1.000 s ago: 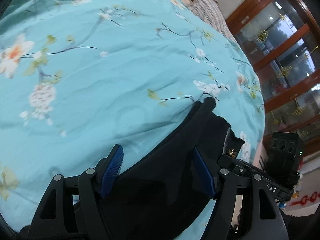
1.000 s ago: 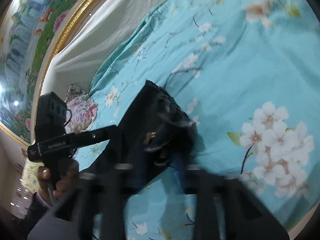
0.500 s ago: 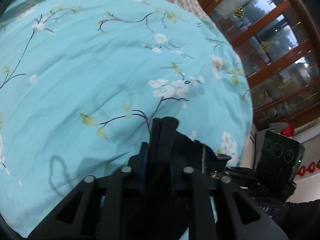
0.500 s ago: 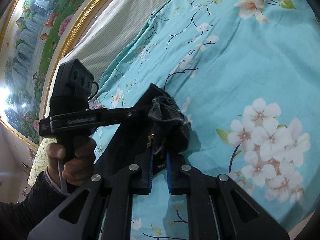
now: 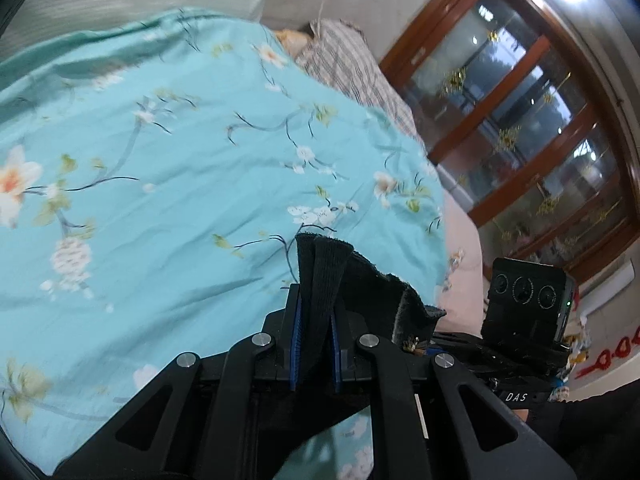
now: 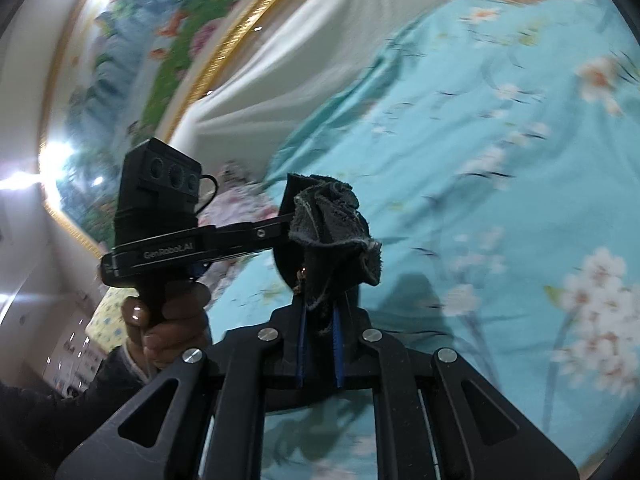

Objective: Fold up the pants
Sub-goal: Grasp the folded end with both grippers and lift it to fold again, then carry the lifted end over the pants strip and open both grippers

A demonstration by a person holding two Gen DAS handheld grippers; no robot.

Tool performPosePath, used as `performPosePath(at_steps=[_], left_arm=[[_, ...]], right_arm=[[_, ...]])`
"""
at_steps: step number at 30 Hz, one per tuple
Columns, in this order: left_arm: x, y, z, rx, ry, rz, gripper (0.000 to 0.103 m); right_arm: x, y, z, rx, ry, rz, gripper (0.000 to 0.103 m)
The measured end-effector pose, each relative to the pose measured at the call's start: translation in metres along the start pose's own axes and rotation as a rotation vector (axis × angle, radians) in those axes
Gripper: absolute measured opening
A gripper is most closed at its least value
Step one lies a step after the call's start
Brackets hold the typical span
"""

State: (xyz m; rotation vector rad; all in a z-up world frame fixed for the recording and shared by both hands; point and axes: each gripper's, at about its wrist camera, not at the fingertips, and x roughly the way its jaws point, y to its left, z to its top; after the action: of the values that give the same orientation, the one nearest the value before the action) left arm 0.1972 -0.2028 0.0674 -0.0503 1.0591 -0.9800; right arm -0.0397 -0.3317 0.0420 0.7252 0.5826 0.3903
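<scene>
The black pants (image 5: 360, 284) are gathered at one edge and lifted off a turquoise floral bedsheet (image 5: 160, 200). My left gripper (image 5: 316, 320) pinches a ribbed fold of that edge between its blue pads, and its jaws are still closing on the cloth. In the right wrist view, my right gripper (image 6: 320, 320) is shut on a bunched, frayed corner of the pants (image 6: 332, 216). The left gripper's fingers (image 6: 260, 234) reach into the same bunch from the left, so both grips sit close together. The rest of the pants hangs below, hidden behind the grippers.
The floral sheet (image 6: 500, 160) spreads out ahead in both views. A plaid pillow (image 5: 352, 64) lies at the bed's far end, near a wooden glass-door cabinet (image 5: 520, 120). A gold-framed painting (image 6: 160, 40) hangs above pale bedding (image 6: 320, 60). A person's hand (image 6: 172, 312) grips the left handle.
The left jaws went from wide open around the pants to pinched on the edge. Both grippers have risen, lifting the pants' edge off the sheet and bringing more of the room into view.
</scene>
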Motion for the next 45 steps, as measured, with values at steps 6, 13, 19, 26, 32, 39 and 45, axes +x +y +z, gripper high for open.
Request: performPosePath(at_steps=[6,13,19,26,32,39,45], left_arm=[[-0.048,0.012,-0.027,-0.035,-0.076,0.015,0.011],[-0.085,0.040,-0.066,-0.125,-0.146,0.029,0.011],[-0.100,0.071,-0.104,-0.221,-0.179,0.046,0.011],[-0.103,0.102,-0.142,-0.318,-0.194,0.060,0.011],[-0.101,0.117,-0.162,-0.366,-0.201,0.068,0.011],[-0.096,0.132,-0.177,-0.411,-0.189,0.079,0.012],[-0.098,0.143,-0.190,-0.460,-0.195,0.079,0.011]], right_arm=[[0.018,0.030,-0.003,-0.041,0.050,0.083,0.012],[0.049,0.053,-0.017,-0.091,0.134,0.130,0.012],[0.080,0.059,-0.034,-0.115,0.220,0.150,0.012],[0.112,0.063,-0.052,-0.153,0.310,0.135,0.012],[0.129,0.064,-0.065,-0.174,0.367,0.114,0.012],[0.142,0.065,-0.073,-0.190,0.421,0.075,0.015],[0.148,0.068,-0.079,-0.208,0.456,0.051,0.018]])
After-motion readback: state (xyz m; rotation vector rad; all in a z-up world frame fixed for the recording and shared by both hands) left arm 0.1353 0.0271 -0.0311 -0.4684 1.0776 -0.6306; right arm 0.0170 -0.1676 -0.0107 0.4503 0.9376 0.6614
